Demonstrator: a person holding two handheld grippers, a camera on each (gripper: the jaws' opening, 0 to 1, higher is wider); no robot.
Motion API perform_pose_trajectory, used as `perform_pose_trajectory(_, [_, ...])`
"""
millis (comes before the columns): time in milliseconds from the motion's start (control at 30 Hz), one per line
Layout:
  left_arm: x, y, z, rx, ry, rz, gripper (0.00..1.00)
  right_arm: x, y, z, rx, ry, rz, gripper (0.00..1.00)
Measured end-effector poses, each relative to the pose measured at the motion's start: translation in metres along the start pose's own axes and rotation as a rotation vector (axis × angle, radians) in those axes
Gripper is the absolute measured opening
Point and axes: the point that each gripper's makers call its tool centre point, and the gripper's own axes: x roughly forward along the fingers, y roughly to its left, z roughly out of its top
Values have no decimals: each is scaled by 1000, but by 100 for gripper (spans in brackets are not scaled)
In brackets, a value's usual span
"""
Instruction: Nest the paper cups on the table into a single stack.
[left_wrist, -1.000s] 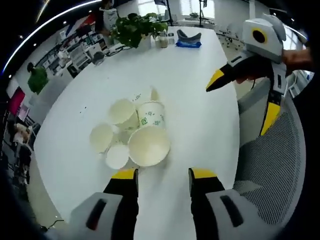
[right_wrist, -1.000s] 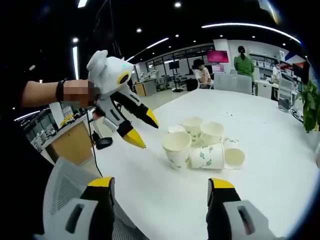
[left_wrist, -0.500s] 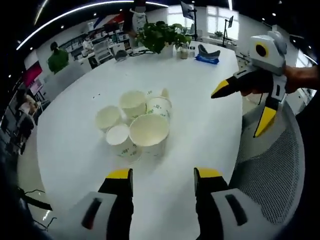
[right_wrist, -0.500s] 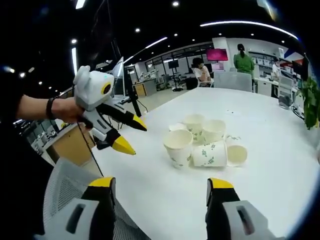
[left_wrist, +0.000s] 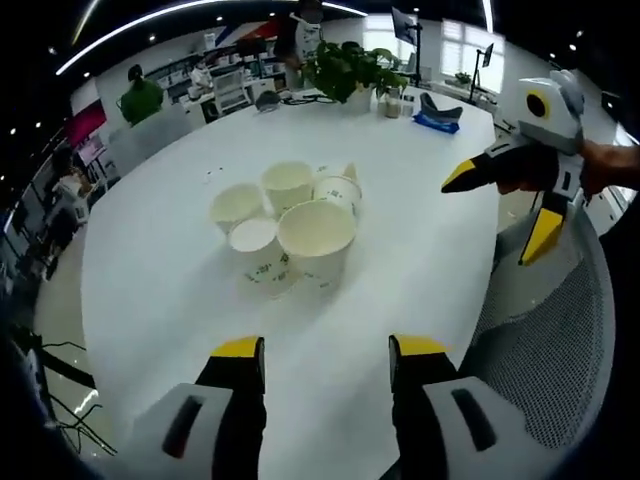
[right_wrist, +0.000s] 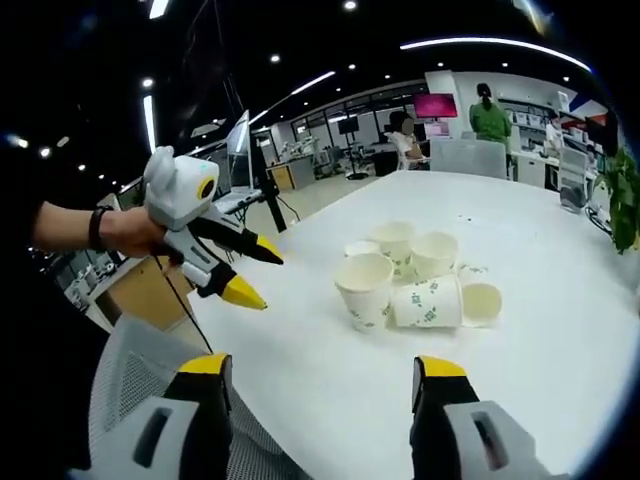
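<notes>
Paper cups (left_wrist: 290, 225) clustered near middle of white table (left_wrist: 160, 290), touching one another; several upright, two on their sides (right_wrist: 428, 302); none stacked; left gripper (left_wrist: 325, 350) low at near table edge, jaws wide apart, holding nothing, aimed at cluster; right gripper (right_wrist: 318, 370) likewise wide apart, empty, short of cups; hand (right_wrist: 125, 232) grips left gripper off table edge, over mesh chair (left_wrist: 555, 340); potted plant (left_wrist: 350, 68) at far end.

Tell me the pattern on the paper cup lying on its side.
White paper cup with small green leaf-like prints; clearest in the right gripper view.
</notes>
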Motion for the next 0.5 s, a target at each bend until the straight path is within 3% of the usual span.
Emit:
perform_pose_trajectory(200, [0,10,0,-10,-3,20,47,-1,-1,-2,9,-2,-4,73])
perform_pose_trajectory(500, [10,48,15,-74,-18,99,44,-3,3,-2,17,-1,-12,73])
